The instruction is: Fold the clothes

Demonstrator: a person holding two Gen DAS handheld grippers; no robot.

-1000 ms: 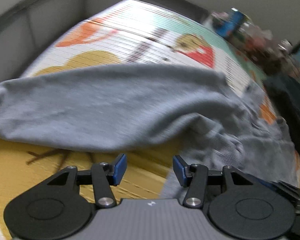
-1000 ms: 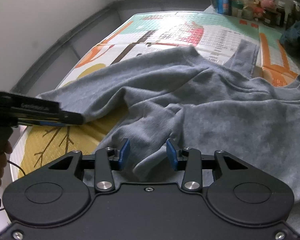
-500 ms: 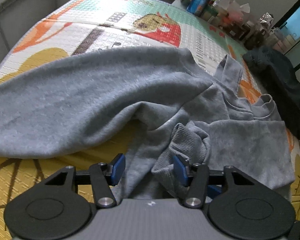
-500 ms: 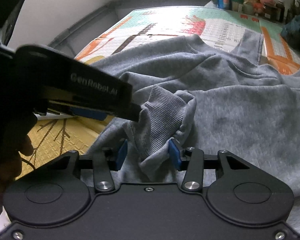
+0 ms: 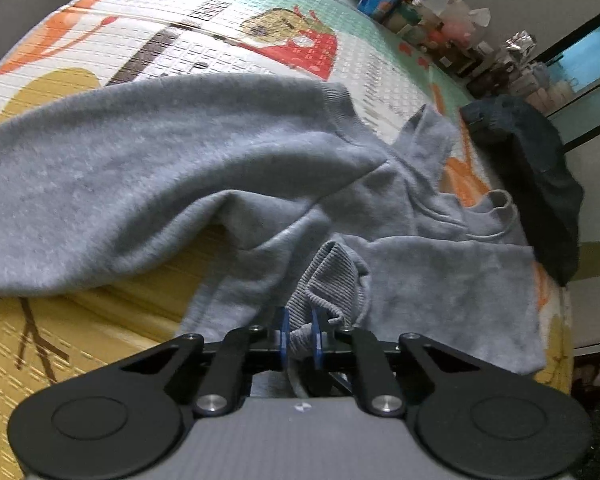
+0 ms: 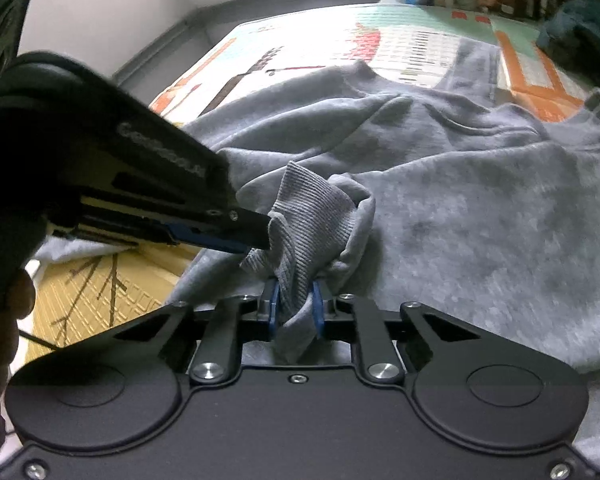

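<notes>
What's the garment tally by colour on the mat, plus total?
Grey: 1, the sweatshirt, its ribbed cuff pinched by both the left gripper and right gripper.
Dark: 1, a crumpled garment at the mat's far edge.
Total: 2

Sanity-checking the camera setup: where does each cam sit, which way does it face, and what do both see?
Left wrist: on the left gripper, angled down and forward over the grey sweatshirt on the play mat; its own jaws, just closed, pinch the ribbed cuff.
Right wrist: on the right gripper, same downward tilt; its jaws, just closed, pinch that cuff too; the left gripper and a hand enter from the picture's left.
Shared: cuff, sweatshirt, mat, dark garment, clutter at the far edge.
</notes>
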